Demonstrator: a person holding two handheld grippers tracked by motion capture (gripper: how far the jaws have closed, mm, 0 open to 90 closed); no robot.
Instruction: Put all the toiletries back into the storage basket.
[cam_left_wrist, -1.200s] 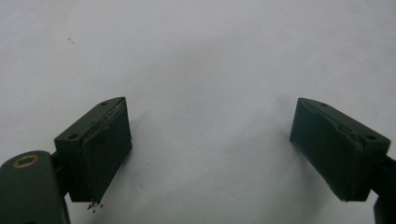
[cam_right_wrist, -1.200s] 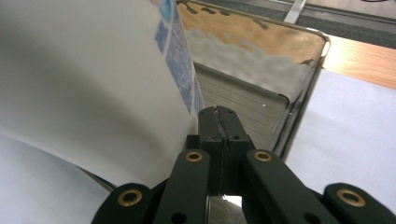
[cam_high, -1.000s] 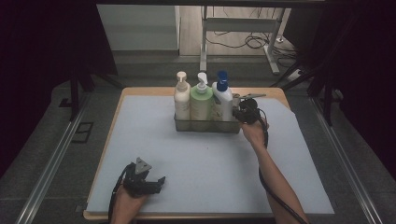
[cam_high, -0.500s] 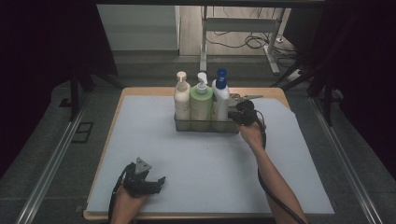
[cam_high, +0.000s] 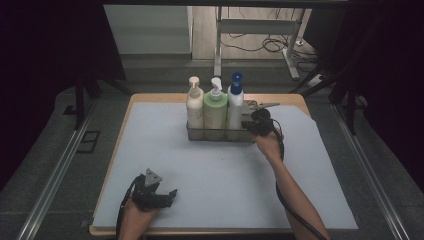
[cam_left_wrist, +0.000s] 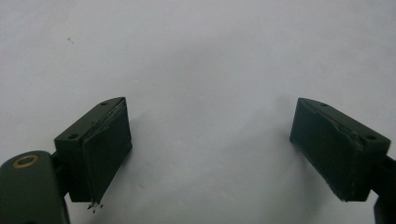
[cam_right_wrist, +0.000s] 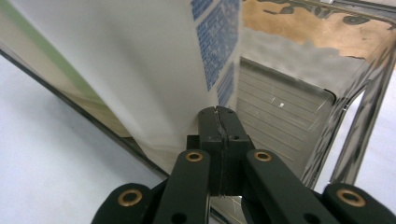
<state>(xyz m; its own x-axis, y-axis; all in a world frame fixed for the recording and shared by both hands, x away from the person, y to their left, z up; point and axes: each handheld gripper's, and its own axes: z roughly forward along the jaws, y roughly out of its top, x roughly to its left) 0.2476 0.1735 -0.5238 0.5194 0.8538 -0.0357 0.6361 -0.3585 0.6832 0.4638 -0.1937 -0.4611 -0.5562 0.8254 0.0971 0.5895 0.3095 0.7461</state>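
The metal caddy (cam_high: 220, 134) stands in the upper middle of the high view, at the far part of the pale blue mat (cam_high: 220, 175) that covers the wooden table (cam_high: 150, 98). Three pump bottles stand upright in it in a row, touching side by side: a cream bottle (cam_high: 194, 107) at the left, a green bottle (cam_high: 215, 109) in the middle, and a white bottle with a blue pump (cam_high: 235, 105) at the right.

The right gripper (cam_high: 248, 125) sits at the caddy's right end, just right of centre in the high view, beside the white bottle. In the right gripper view its jaws are pressed flat together with nothing between them, their tips at the caddy's rim (cam_right_wrist: 140, 144), with the white bottle's printed side (cam_right_wrist: 154, 70) close on the upper left and the caddy's bare ribbed floor (cam_right_wrist: 280, 116) to the right.

The left gripper (cam_high: 167, 196) rests at the lower left of the high view, well apart from the caddy. In the left gripper view its jaws stand wide apart over bare mat (cam_left_wrist: 210, 70), holding nothing.
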